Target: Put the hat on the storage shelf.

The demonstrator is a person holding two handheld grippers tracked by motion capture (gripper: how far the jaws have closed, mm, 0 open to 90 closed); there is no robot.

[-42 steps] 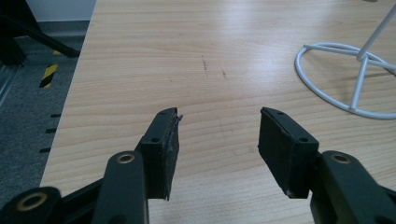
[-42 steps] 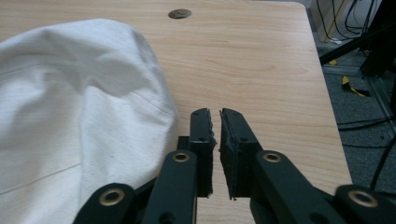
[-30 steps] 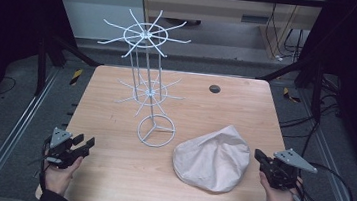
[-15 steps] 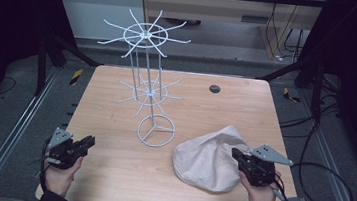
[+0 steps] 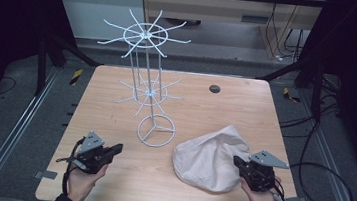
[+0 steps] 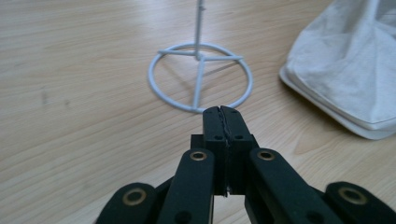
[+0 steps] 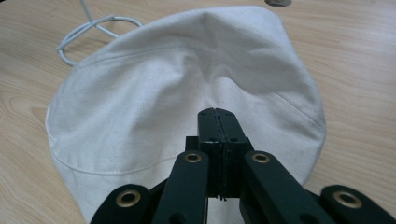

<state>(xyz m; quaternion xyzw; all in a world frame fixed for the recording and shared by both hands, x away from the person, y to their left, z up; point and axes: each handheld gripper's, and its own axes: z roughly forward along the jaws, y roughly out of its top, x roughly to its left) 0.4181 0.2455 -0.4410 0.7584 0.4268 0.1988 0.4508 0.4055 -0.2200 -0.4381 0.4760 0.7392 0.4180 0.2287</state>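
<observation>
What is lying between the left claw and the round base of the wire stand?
Only bare wooden table separates the shut left claw from the stand's round base, seen in the left gripper view.

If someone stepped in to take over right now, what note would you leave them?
Left claw: has just been closing, now shut on nothing, pointing at the white wire stand's ring base.
Right claw: shut, empty, over the near edge of the cream cloth hat.
The hat lies flat on the table, right of the stand, apart from it.
Done: nothing gripped or hung.
Left: probably grasp the hat and hang it on the stand.
</observation>
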